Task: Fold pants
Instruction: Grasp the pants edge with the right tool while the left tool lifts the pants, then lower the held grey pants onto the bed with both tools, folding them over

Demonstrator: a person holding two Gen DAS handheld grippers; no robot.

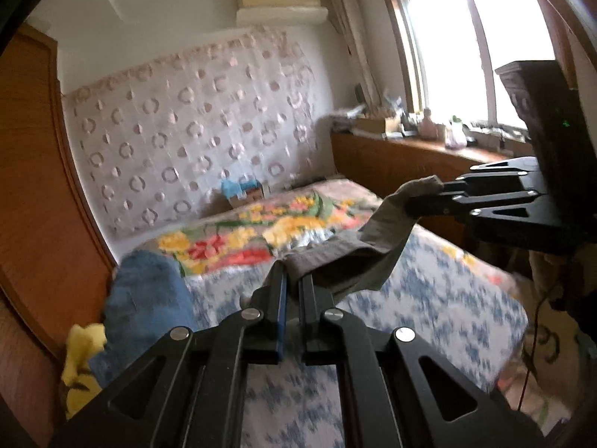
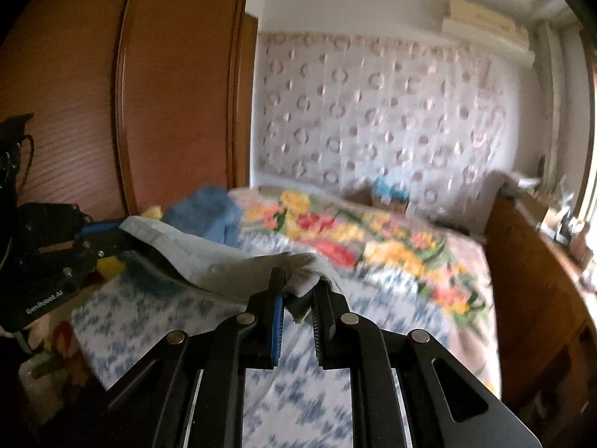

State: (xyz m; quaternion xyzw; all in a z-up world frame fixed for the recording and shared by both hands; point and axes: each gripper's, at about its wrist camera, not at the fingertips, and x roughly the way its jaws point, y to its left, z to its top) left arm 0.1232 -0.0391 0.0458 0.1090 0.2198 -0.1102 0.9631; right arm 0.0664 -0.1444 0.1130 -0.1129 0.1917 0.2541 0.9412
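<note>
The grey pants (image 1: 358, 261) hang in the air above the bed, stretched between my two grippers. My left gripper (image 1: 293, 272) is shut on one end of the pants. In the left wrist view my right gripper (image 1: 414, 201) comes in from the right, shut on the other end. In the right wrist view my right gripper (image 2: 300, 280) is shut on a bunched grey edge of the pants (image 2: 224, 265), and my left gripper (image 2: 123, 239) holds the far end at the left. Both views are blurred.
The bed (image 1: 429, 298) has a blue-and-white sheet and a floral blanket (image 1: 261, 231). A blue towel (image 1: 149, 295) and a yellow cloth (image 1: 80, 366) lie at its left. A wooden wardrobe (image 2: 149, 93) stands left, a wooden cabinet (image 2: 541, 280) right under the window.
</note>
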